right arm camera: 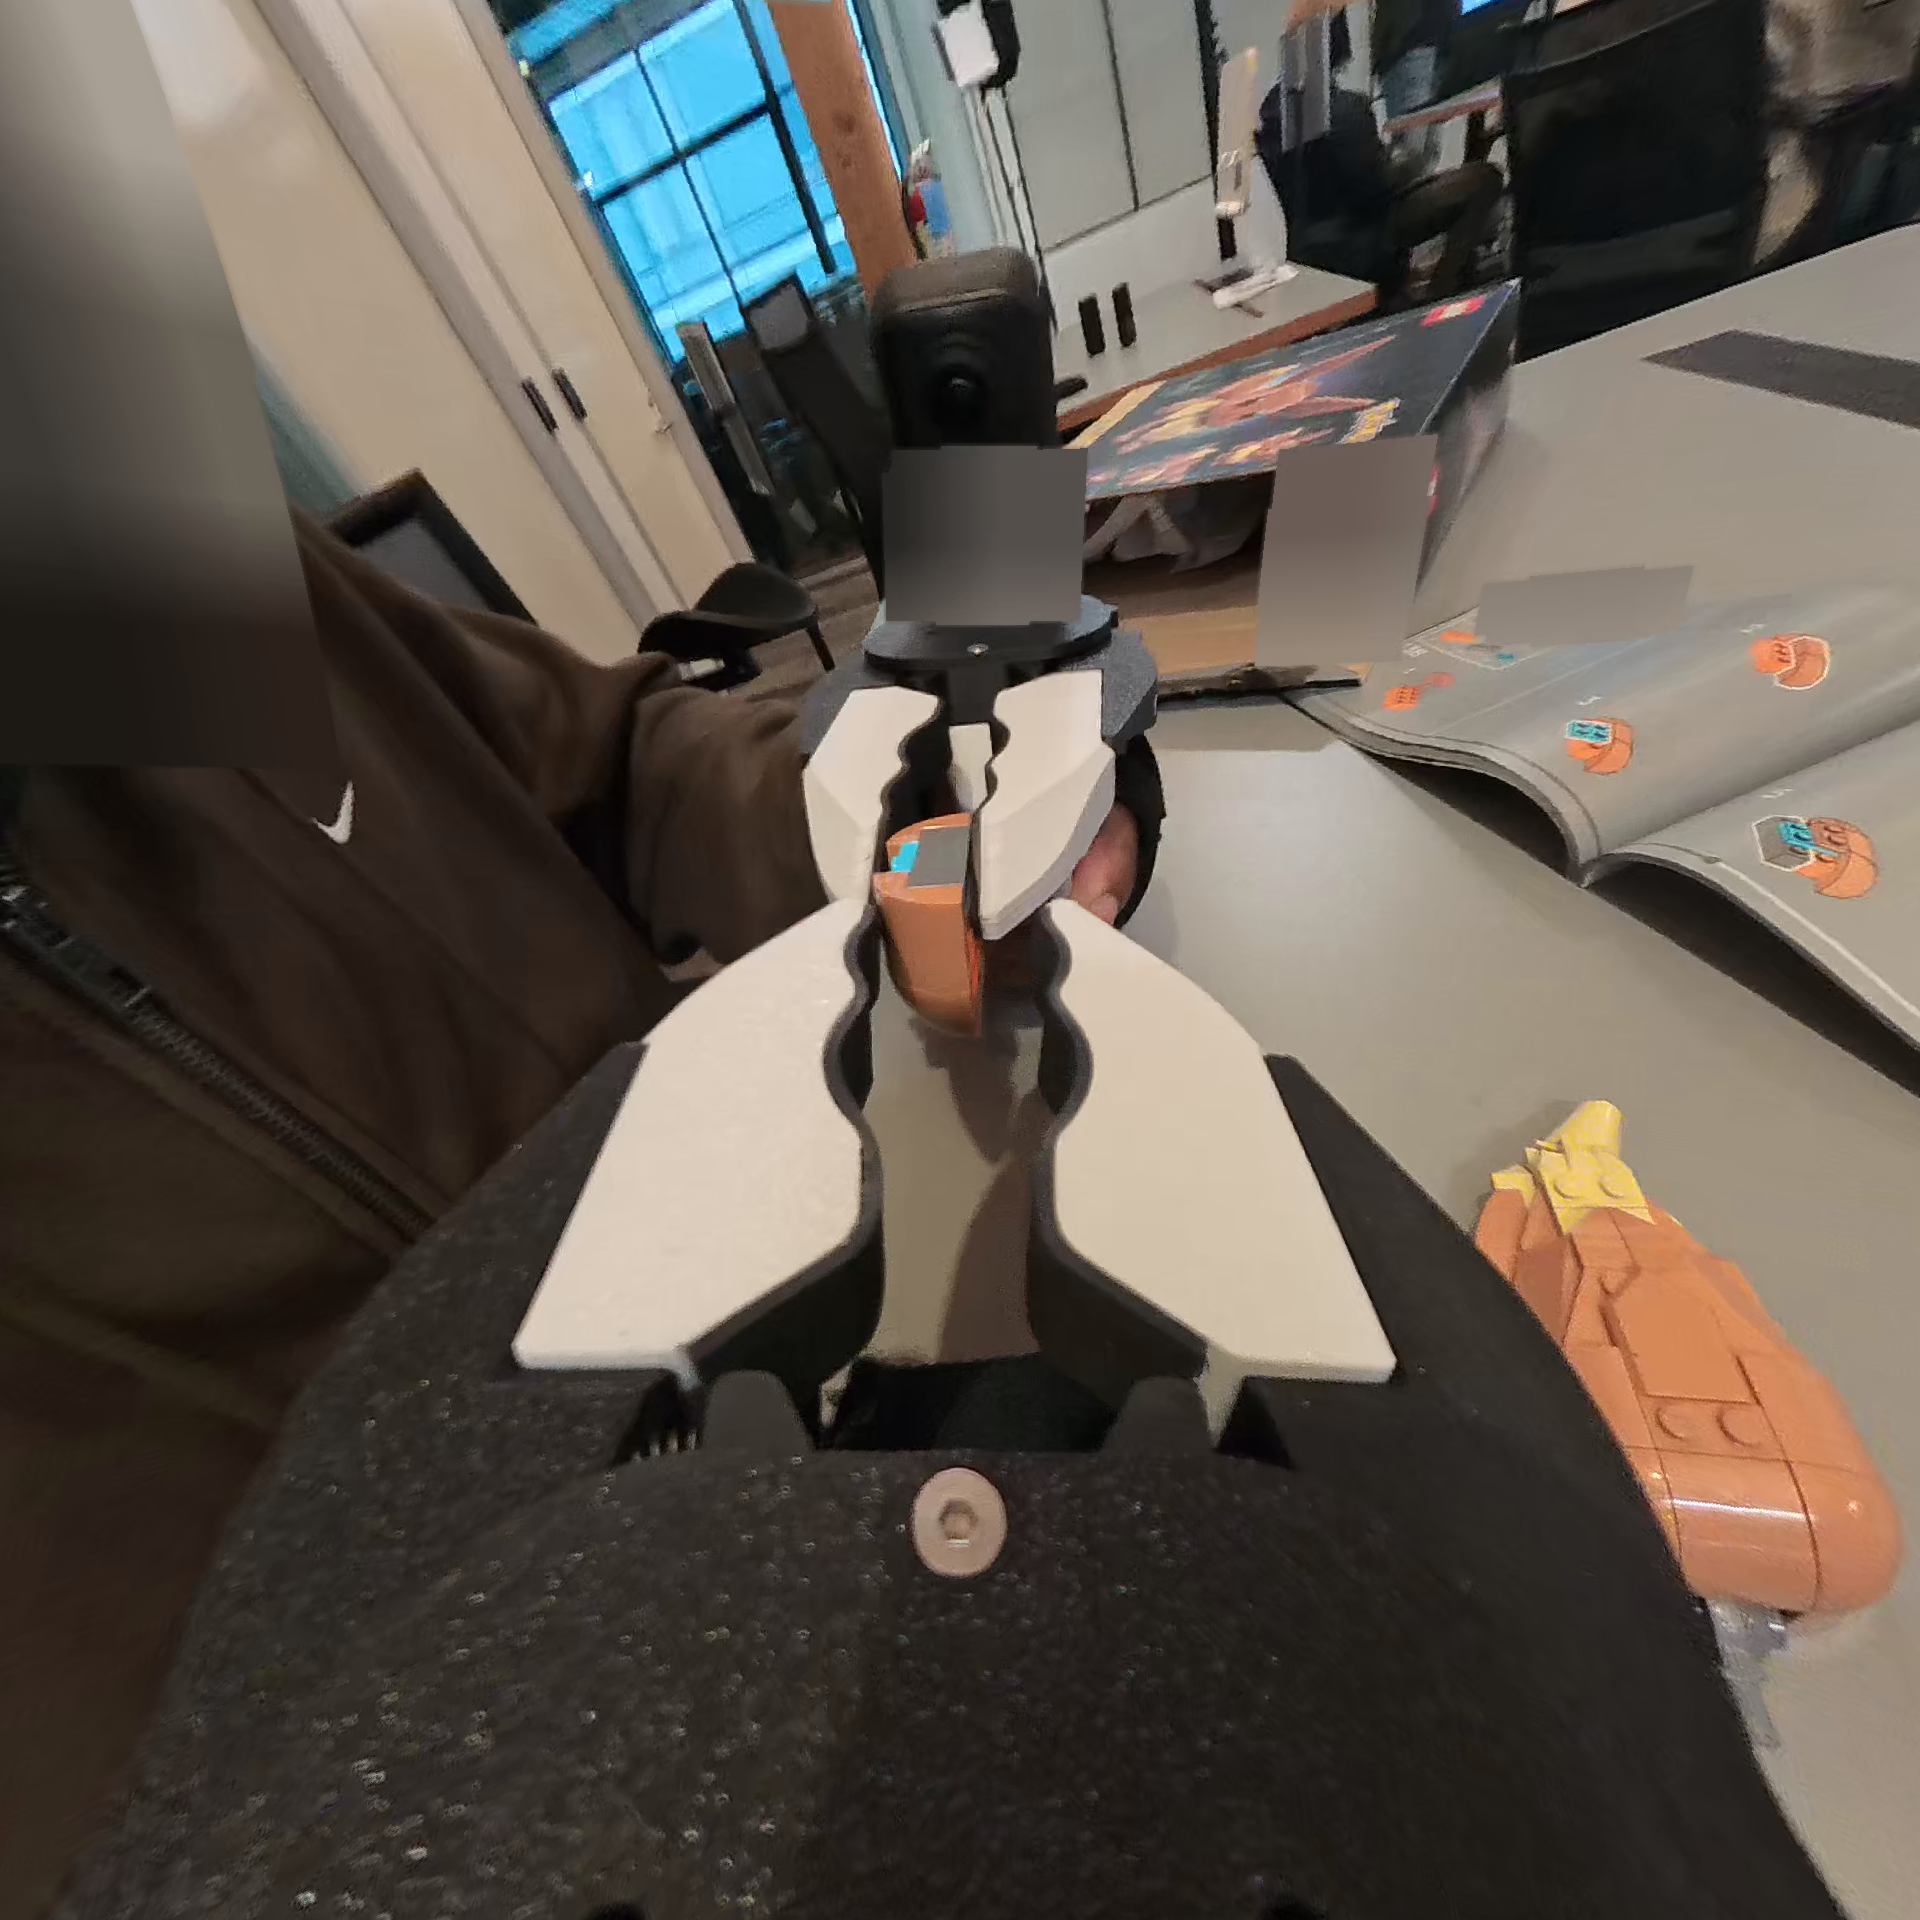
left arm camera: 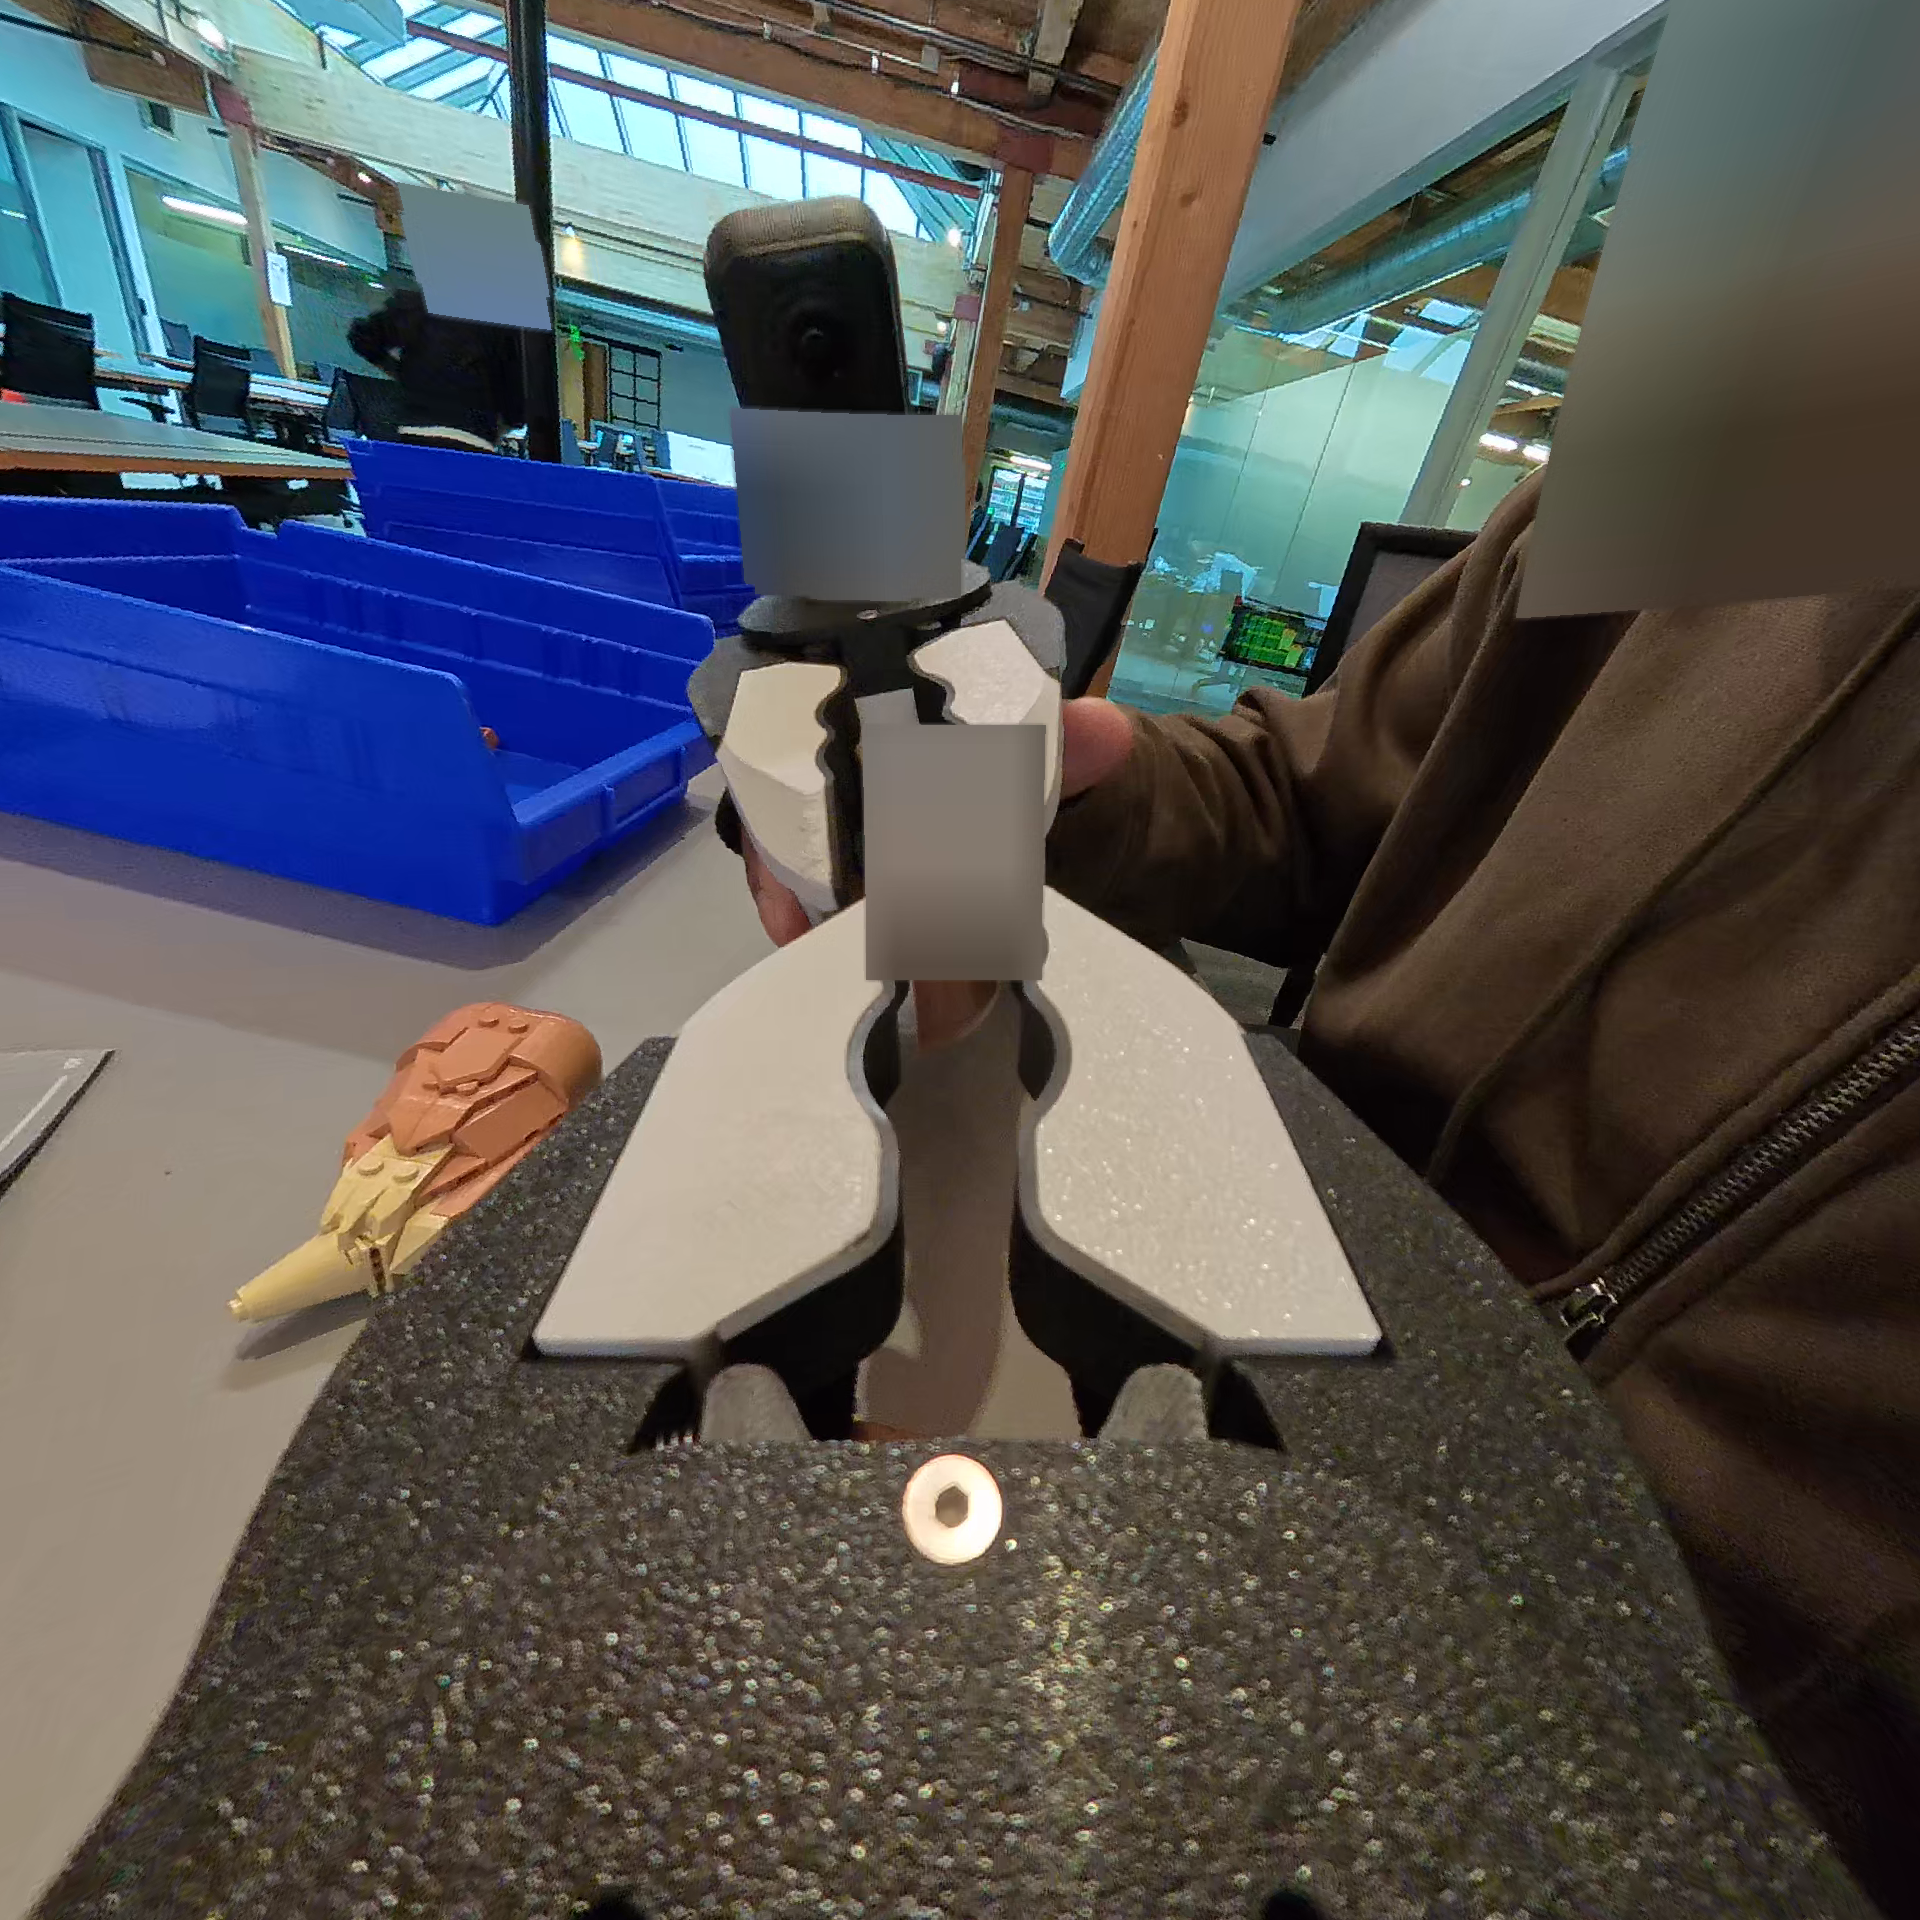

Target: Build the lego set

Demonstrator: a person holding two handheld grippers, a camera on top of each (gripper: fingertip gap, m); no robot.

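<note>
My two grippers face each other above the grey table (right arm camera: 1351, 935). In the right wrist view, my left gripper (right arm camera: 935, 899) is shut on a small orange lego piece (right arm camera: 930, 971) with a grey and cyan top. My right gripper (right arm camera: 961, 935) has its fingertips on either side of that piece's lower end, jaws partly apart; I cannot see whether they press on it. In the left wrist view a mosaic patch hides the tips of my left gripper (left arm camera: 951, 997) and much of my right gripper (left arm camera: 883, 862). A bigger orange and tan lego assembly (left arm camera: 447, 1132) lies on the table; it also shows in the right wrist view (right arm camera: 1683, 1382).
Blue plastic bins (left arm camera: 312, 727) stand on the table's far left. An open instruction booklet (right arm camera: 1662, 748) and the lego box (right arm camera: 1299, 416) lie beyond the grippers. A person in a brown hoodie (left arm camera: 1558, 935) sits close. A dark mat (left arm camera: 42, 1101) lies at the left edge. The tips of both grippers are at nearly the same place.
</note>
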